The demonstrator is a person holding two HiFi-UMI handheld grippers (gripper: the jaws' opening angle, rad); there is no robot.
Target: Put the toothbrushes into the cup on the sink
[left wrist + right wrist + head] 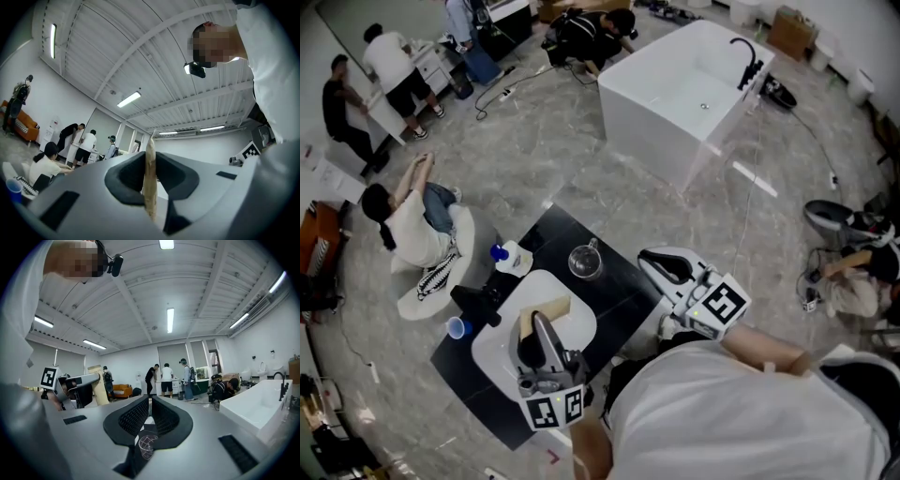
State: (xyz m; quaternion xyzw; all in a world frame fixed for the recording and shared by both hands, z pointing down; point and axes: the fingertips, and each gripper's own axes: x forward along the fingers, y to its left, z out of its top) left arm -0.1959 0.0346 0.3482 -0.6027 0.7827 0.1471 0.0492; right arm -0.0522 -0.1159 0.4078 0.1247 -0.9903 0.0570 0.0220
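Head view: your left gripper (536, 323) is hovering over the sink (578, 330), clamping a tan flat pack (553, 309). Your right gripper (654, 262) is hanging by the black counter's (619, 274) right corner. The glass cup (585, 261) is sitting near its far-right edge.

Left gripper view: the jaws are pinching the pack edge-on and tilting up.

Right gripper view: the jaws are sitting nearly together, empty and level.

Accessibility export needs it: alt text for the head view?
Looking down, the left gripper holds a flat tan card-like piece over a white sink in a black counter that carries a clear glass cup. The right gripper, jaws together and empty, hangs by the counter's corner; a seated person and a white bathtub are beyond.
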